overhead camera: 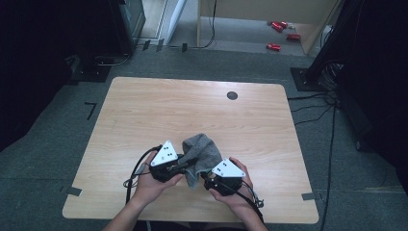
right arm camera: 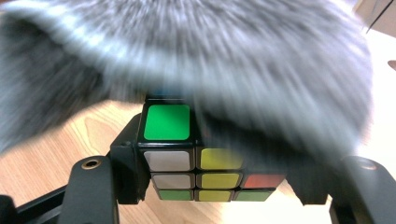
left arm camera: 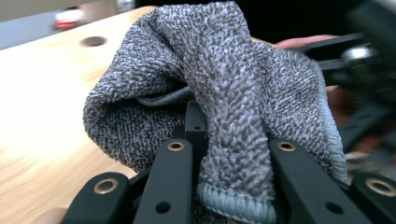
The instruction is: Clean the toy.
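A grey knitted cloth (overhead camera: 202, 148) lies bunched between both hands near the table's front edge. My left gripper (overhead camera: 185, 164) is shut on a fold of it. In the left gripper view the cloth (left arm camera: 224, 88) bulges over the jaws of the left gripper (left arm camera: 229, 144), hemmed edge pinched between them. My right gripper (overhead camera: 205, 174) is shut on a colour puzzle cube (right arm camera: 196, 161) with green, white, yellow and red stickers. The blurred cloth (right arm camera: 210, 60) drapes over the cube's top. The cube sits between the black jaws of the right gripper (right arm camera: 219, 175), just above the wood.
The light wooden table (overhead camera: 159, 110) has a round dark cable hole (overhead camera: 232, 95) at the back right. Cables trail from both grippers towards the front edge. Small red objects (overhead camera: 279, 26) lie on the floor beyond the table.
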Action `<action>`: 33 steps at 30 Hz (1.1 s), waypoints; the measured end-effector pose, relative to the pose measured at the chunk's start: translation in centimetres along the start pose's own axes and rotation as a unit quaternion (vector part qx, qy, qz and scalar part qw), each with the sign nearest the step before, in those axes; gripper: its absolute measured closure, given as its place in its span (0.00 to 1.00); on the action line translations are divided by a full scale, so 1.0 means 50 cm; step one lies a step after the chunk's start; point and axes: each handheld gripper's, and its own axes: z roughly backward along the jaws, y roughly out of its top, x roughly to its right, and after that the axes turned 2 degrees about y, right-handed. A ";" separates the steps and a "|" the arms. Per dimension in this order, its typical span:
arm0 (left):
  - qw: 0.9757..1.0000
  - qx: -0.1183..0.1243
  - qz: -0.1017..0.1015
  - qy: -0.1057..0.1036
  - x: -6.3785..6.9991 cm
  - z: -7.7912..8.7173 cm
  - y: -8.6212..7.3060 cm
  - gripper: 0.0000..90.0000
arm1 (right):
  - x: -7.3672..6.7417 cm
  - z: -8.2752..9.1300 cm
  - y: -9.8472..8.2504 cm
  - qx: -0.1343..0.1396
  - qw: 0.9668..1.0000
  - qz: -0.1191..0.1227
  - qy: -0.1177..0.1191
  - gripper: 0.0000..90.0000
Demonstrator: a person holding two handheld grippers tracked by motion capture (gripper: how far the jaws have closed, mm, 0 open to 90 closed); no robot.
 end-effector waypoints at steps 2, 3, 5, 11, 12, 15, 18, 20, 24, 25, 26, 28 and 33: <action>0.999 0.018 0.039 -0.010 -0.029 0.014 -0.004 0.88 | 0.006 0.009 0.003 0.016 1.000 0.002 0.004 0.39; 0.997 0.032 0.061 -0.022 -0.044 0.022 -0.006 0.88 | 0.009 0.014 0.004 0.025 1.000 0.006 0.005 0.39; 0.993 0.057 0.095 -0.042 -0.063 0.033 -0.009 0.88 | 0.014 0.024 0.006 0.037 0.999 0.007 0.011 0.39; 0.985 0.048 0.136 -0.097 -0.063 0.008 -0.020 0.88 | 0.009 0.035 0.014 0.065 0.997 0.017 0.030 0.39; 0.984 0.042 0.133 -0.108 -0.059 0.001 -0.020 0.88 | 0.006 0.035 0.015 0.067 0.997 0.023 0.033 0.39; 0.982 0.022 0.133 -0.130 -0.057 -0.012 -0.026 0.88 | 0.001 0.040 0.016 0.071 0.996 0.037 0.035 0.39; 0.984 -0.004 0.125 -0.129 -0.061 -0.019 -0.032 0.88 | 0.005 0.048 0.016 0.080 0.995 0.039 0.035 0.39; 0.988 -0.024 0.114 -0.107 -0.060 -0.023 -0.035 0.88 | 0.009 0.052 0.019 0.088 0.995 0.034 0.036 0.39; 0.986 -0.007 0.134 -0.100 -0.073 -0.012 -0.035 0.88 | 0.017 0.057 0.022 0.094 0.995 0.031 0.031 0.39; 0.983 0.011 0.149 -0.110 -0.079 -0.004 -0.032 0.88 | 0.017 0.056 0.020 0.089 0.995 0.029 0.029 0.39; 0.979 0.033 0.161 -0.121 -0.084 0.004 -0.030 0.88 | 0.019 0.053 0.018 0.083 0.996 0.030 0.026 0.39; 0.973 0.065 0.172 -0.143 -0.086 0.015 -0.026 0.88 | 0.019 0.045 0.011 0.073 0.997 0.028 0.024 0.39; 0.976 0.036 0.153 -0.152 -0.065 -0.007 -0.028 0.88 | 0.002 0.039 0.013 0.078 0.995 0.042 0.041 0.39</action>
